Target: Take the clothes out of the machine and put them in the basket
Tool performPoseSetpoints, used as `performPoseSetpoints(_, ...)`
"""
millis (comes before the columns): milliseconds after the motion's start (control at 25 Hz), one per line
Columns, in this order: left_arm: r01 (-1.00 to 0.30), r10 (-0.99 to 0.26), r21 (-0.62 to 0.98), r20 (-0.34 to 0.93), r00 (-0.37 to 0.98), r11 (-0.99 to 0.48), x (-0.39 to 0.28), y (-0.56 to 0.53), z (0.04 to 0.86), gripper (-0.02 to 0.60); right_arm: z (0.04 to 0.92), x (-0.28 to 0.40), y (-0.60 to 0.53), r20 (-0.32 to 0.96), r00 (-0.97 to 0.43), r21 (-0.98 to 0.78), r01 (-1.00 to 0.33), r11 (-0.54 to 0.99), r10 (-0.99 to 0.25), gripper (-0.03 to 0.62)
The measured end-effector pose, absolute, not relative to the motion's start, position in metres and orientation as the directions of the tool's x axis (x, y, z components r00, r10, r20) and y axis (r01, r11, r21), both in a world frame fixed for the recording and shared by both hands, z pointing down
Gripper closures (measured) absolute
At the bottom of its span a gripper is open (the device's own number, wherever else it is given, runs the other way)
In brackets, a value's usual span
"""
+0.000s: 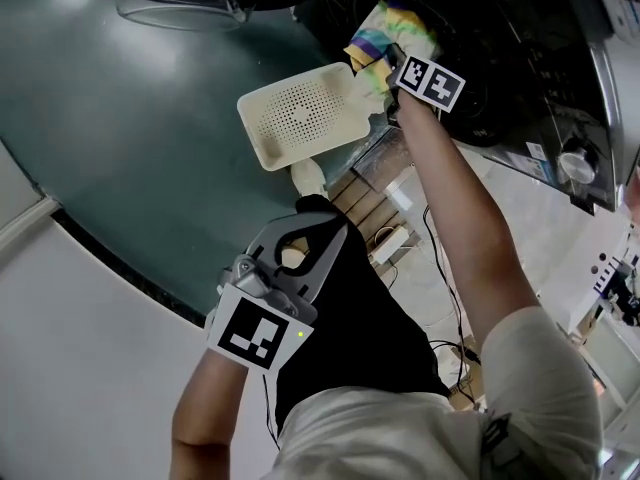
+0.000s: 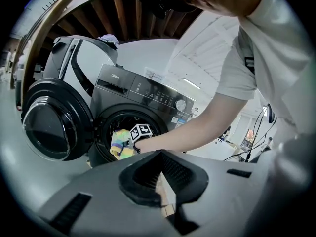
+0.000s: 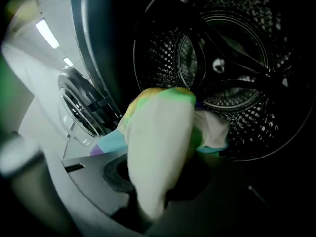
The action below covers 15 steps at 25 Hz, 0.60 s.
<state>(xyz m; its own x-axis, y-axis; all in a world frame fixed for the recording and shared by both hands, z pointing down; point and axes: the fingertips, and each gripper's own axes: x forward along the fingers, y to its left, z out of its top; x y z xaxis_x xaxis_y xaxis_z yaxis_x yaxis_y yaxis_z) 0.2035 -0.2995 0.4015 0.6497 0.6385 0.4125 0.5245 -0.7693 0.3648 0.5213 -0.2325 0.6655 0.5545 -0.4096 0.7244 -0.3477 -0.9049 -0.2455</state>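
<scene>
Cloth (image 1: 385, 30), rainbow-striped, sits pinched in the narrow jaws of the right gripper (image 1: 384, 66) at the mouth of the machine (image 1: 520, 63), upper centre of frame, left gripper (image 1: 303, 258) closed and empty: pull-out step in hand, next likely a carry down-left over the basket (image 1: 256, 128) and a release.

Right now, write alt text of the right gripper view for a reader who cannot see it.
The right gripper is shut on a white and pastel cloth, held before the washing machine's dark perforated drum. The open door shows at left.
</scene>
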Motion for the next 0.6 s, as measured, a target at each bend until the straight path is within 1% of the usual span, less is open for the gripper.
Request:
performPoseSetpoints(360,0.502,0.616,0.360,0.398,0.680,-0.786,0.151,-0.285,0.374,0.584,0.586,0.459,-0.252,0.669,0.514,-0.232,-0.542,-0.808,-0.537,0.465)
performPoseSetpoints(600,0.463,0.589,0.371,0.401,0.702,-0.805,0.114,-0.281,0.366,0.584,0.541,0.413,-0.280,0.629,0.448,-0.230,-0.674,-0.702,-0.635,0.465)
